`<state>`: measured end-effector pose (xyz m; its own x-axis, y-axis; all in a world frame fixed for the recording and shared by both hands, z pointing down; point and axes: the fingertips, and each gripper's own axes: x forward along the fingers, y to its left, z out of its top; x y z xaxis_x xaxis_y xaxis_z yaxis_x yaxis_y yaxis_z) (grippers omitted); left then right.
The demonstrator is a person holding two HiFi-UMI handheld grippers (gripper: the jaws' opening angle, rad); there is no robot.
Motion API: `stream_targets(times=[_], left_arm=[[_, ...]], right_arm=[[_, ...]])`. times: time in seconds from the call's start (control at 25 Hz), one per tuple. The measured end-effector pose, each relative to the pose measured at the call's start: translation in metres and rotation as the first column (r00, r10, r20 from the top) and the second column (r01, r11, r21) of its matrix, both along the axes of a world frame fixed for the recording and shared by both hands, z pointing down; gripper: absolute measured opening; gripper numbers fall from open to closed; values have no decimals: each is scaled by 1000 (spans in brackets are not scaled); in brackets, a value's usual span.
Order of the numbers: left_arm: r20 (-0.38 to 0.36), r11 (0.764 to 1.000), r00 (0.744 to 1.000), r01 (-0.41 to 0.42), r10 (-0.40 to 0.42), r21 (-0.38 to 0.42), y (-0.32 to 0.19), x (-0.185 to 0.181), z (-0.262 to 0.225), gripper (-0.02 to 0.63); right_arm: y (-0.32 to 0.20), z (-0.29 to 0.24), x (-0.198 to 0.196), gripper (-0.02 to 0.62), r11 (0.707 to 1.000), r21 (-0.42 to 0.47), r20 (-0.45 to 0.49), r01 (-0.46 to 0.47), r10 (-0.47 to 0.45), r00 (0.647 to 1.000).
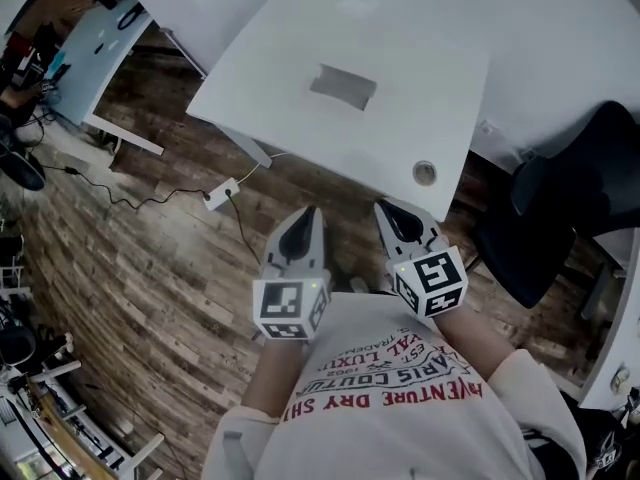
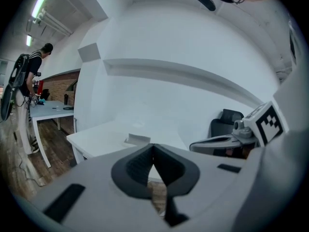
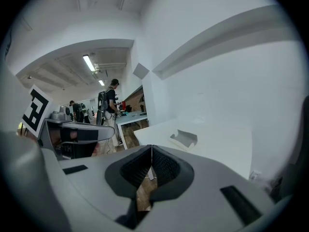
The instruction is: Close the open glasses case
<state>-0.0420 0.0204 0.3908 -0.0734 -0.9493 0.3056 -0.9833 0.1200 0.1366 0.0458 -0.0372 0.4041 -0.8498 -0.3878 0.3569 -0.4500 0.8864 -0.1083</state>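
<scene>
An open grey glasses case (image 1: 343, 86) lies in the middle of the white table (image 1: 270, 63), also seen as the glasses case (image 2: 137, 139) and glasses case (image 3: 184, 138) in the gripper views. My left gripper (image 1: 307, 215) hangs over the wooden floor short of the table's near edge, jaws shut and empty. My right gripper (image 1: 385, 211) sits beside it, just at the table's near edge, also shut with nothing held. In the gripper views the left gripper (image 2: 153, 147) and right gripper (image 3: 151, 148) show tips pressed together.
A round cable grommet (image 1: 424, 173) sits in the table's near right corner. A black office chair (image 1: 560, 208) stands to the right. A power strip (image 1: 221, 193) and cables lie on the floor to the left. Another desk (image 1: 95, 48) and a person (image 3: 110, 105) are farther off.
</scene>
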Motion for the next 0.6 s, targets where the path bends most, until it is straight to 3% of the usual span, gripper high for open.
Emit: stream_targets(times=[0.32,0.6], left_arm=[[2,994,994,-112,112,-3,-80,-49,3,5],[-9,970,970,-241,241,-25,-162,-103,2,5]], right_arm=[[-69,-2,-41,12,994,14,-9,-106,107,994],[-134,-5,-81,12,970,-1,-19,-244,244,970]])
